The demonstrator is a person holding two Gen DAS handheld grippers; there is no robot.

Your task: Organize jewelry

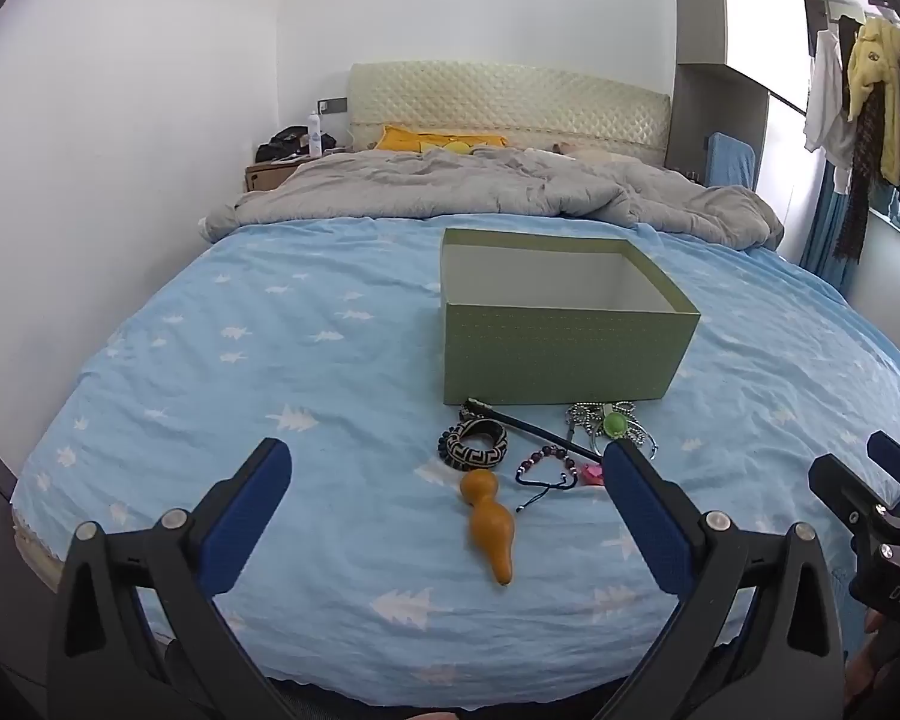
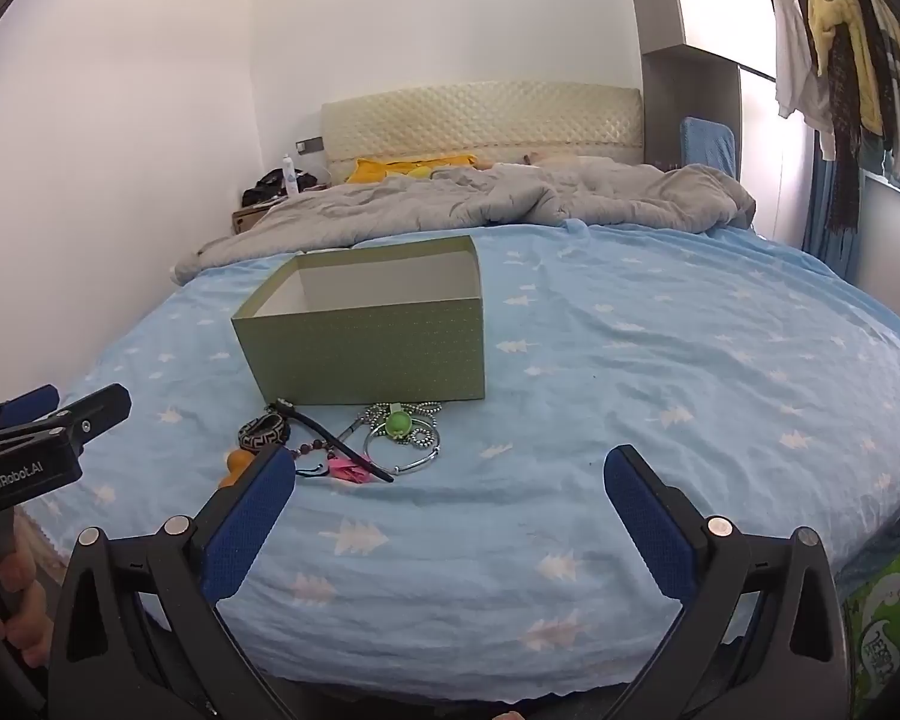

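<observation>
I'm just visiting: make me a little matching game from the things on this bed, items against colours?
Things:
1. gift box
2. gourd
3. bedsheet
4. quilt

Colours:
A. grey
B. olive green
C. orange-brown
D. light blue with white trees

Pairs: 1-B, 2-C, 3-D, 4-A

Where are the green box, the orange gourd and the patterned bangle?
green box [image 1: 555, 354], left wrist view, front wall.
orange gourd [image 1: 491, 519], left wrist view, lower bulb.
patterned bangle [image 1: 474, 455], left wrist view, front band.
</observation>
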